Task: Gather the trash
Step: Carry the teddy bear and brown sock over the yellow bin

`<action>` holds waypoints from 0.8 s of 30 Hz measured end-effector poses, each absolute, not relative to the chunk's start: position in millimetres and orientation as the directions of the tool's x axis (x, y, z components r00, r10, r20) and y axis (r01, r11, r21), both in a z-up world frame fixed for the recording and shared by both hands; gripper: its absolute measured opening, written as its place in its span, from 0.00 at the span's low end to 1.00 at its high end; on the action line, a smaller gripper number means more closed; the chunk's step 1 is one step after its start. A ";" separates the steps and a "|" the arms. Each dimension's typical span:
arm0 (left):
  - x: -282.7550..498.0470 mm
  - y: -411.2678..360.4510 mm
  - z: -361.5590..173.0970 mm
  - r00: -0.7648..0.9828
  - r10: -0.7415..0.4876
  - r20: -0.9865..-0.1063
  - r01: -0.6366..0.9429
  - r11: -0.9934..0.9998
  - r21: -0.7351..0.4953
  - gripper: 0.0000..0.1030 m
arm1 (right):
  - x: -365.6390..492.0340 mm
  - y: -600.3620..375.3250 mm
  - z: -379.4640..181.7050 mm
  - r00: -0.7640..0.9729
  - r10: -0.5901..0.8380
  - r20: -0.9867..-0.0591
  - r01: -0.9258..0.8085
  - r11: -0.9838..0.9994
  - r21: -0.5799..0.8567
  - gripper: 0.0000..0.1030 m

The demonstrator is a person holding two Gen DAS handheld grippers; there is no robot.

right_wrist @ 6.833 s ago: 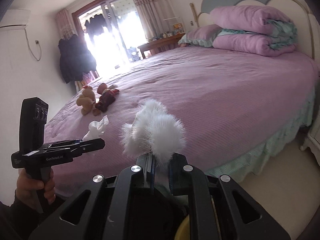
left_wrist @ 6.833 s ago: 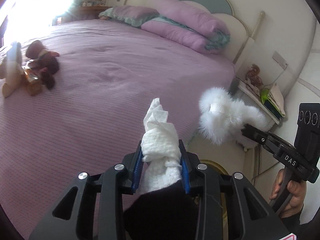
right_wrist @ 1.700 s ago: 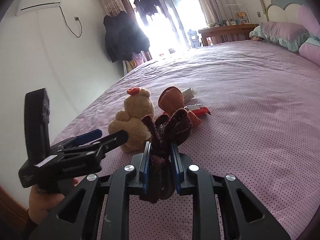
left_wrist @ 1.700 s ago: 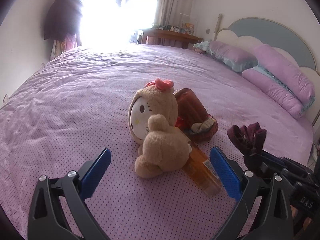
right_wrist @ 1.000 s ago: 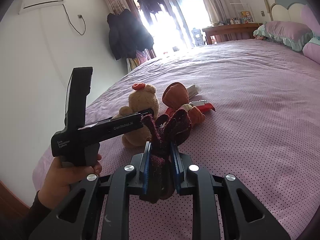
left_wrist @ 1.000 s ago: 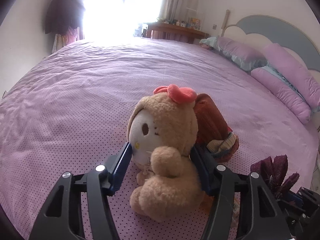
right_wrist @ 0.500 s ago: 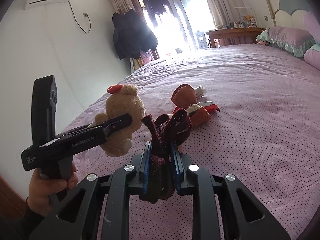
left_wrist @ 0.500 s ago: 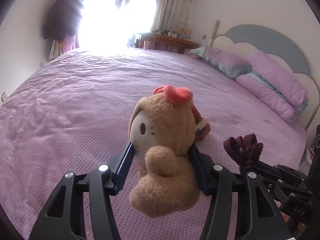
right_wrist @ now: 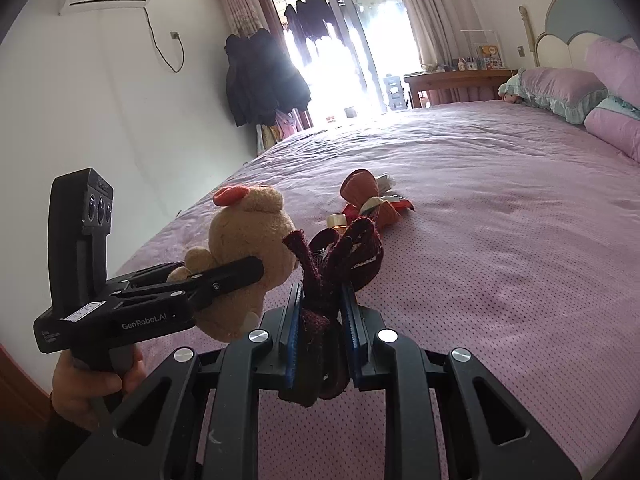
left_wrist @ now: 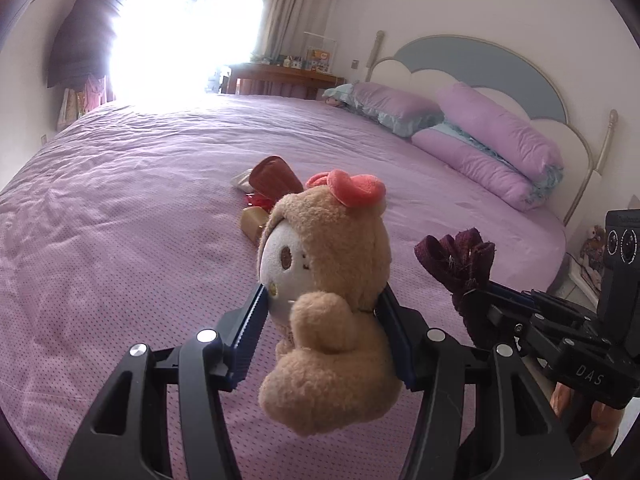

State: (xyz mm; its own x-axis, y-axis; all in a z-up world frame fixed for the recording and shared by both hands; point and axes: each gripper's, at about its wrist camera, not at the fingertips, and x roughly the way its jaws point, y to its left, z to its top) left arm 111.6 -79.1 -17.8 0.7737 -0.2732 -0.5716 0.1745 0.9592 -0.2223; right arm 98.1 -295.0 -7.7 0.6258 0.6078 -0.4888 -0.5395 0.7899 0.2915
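Left gripper (left_wrist: pixel 322 334) clamps tan plush bear with pink bow (left_wrist: pixel 332 296), right gripper (right_wrist: pixel 322 336) clamps dark maroon fabric scrap (right_wrist: pixel 336 264), both held above purple dotted bedspread (right_wrist: pixel 500 248); amber bottle (left_wrist: pixel 252 224) and red wrapper (left_wrist: pixel 260 201) left on it.

Plush toy (left_wrist: pixel 328 304) hides part of the small pile (left_wrist: pixel 266 190) behind it on the bed (left_wrist: pixel 120 208); items there unidentifiable. Window (left_wrist: pixel 180 28) beyond the bed blown out white. Desk clutter (right_wrist: pixel 480 62) beside the window too small to identify.
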 end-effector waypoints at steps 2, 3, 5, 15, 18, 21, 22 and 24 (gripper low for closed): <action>103.7 -92.0 -18.9 0.761 -0.309 -0.571 0.215 0.950 -0.227 0.54 | 84.3 -311.0 -7.9 0.638 0.594 -0.489 -0.520 0.802 0.294 0.19; 99.4 -100.3 -19.3 0.750 -0.334 -0.571 0.242 0.942 -0.233 0.54 | 77.5 -318.1 -7.8 0.646 0.587 -0.488 -0.510 0.807 0.296 0.19; 92.9 -115.8 -21.1 0.726 -0.382 -0.572 0.287 0.924 -0.254 0.54 | 64.8 -333.6 -7.6 0.665 0.564 -0.490 -0.481 0.825 0.298 0.19; 58.7 -220.8 -49.1 0.553 -0.567 -0.610 0.505 0.811 -0.295 0.54 | -7.8 -424.3 -29.8 0.746 0.395 -0.536 -0.260 0.914 0.312 0.19; 43.8 -256.6 -62.8 0.486 -0.612 -0.624 0.575 0.761 -0.299 0.54 | -32.7 -453.6 -40.2 0.759 0.315 -0.570 -0.163 0.939 0.303 0.19; 31.9 -288.8 -77.2 0.417 -0.649 -0.636 0.624 0.713 -0.320 0.54 | -56.6 -481.5 -53.9 0.754 0.250 -0.607 -0.062 0.948 0.313 0.19; 29.2 -298.7 -82.3 0.393 -0.658 -0.642 0.636 0.699 -0.328 0.54 | -63.7 -489.3 -59.2 0.749 0.228 -0.622 -0.030 0.950 0.312 0.19; 23.0 -316.9 -92.6 0.349 -0.673 -0.652 0.656 0.673 -0.343 0.54 | -78.1 -504.0 -71.5 0.732 0.200 -0.652 0.026 0.947 0.319 0.19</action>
